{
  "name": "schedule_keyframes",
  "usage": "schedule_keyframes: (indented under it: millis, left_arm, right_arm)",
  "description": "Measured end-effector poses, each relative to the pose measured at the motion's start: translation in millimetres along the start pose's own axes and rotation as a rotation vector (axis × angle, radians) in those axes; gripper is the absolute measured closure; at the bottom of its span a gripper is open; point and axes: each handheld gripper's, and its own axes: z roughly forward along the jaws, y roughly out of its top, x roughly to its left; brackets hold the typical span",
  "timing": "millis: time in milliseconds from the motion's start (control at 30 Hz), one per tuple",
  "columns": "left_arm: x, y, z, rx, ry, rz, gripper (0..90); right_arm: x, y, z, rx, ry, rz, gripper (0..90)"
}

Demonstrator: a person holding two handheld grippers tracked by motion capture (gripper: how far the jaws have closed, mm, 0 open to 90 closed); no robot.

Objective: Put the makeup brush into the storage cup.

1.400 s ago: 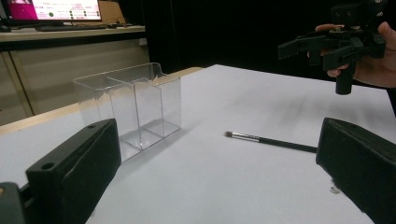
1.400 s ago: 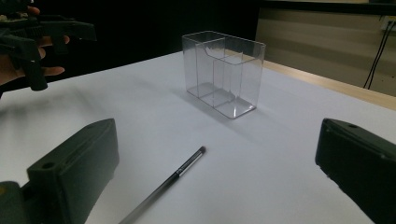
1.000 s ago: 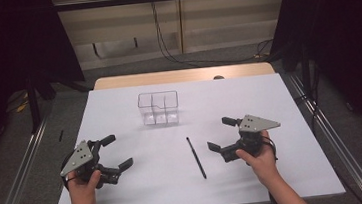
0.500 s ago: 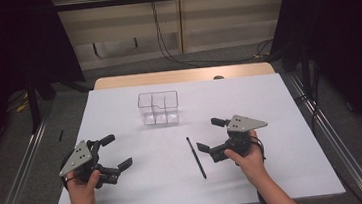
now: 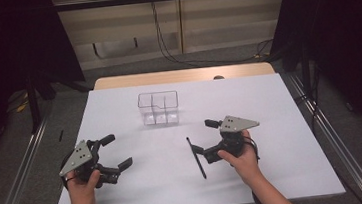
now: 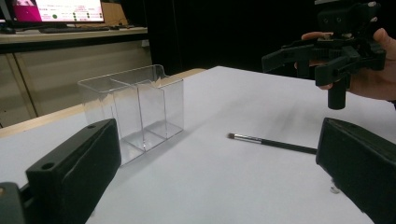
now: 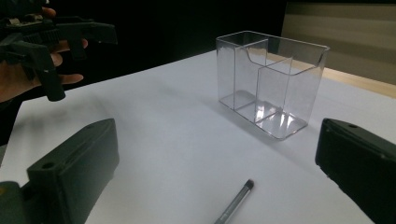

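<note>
Both grippers' fingers gape empty; clear organizer (image 5: 158,107) stands beyond brush (image 5: 196,157).

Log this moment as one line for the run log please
right tongs: open, beside brush, not touching | left tongs: open, empty | brush: flat on table | organizer: empty, upright

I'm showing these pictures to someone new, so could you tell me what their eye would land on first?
Probably the clear divided organizer, standing empty toward the far middle of the white table. Next, the thin black makeup brush lying flat nearer the person, just beside the right gripper, whose jaws are open. The left gripper hangs open at the near left.
</note>
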Motion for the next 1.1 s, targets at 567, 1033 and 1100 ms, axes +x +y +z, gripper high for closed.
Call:
schedule_keyframes:
  millis: [567, 1033, 1100]
  left_arm:
    - [0.3, -1.2, 1.9, 0.014, -0.004, -0.001, 0.0]
    - [-0.6, -1.7, 3.2, 0.020, -0.013, -0.011, 0.0]
    - [-0.3, -1.6, 3.3, 0.024, -0.014, -0.005, 0.0]
  right_arm:
    - [-0.3, 3.4, 10.4, 0.196, -0.039, -0.008, 0.0]
    - [2.4, 9.2, 20.7, 0.391, -0.058, -0.041, 0.0]
    - [3.0, 10.3, 23.0, 0.424, -0.057, -0.047, 0.0]
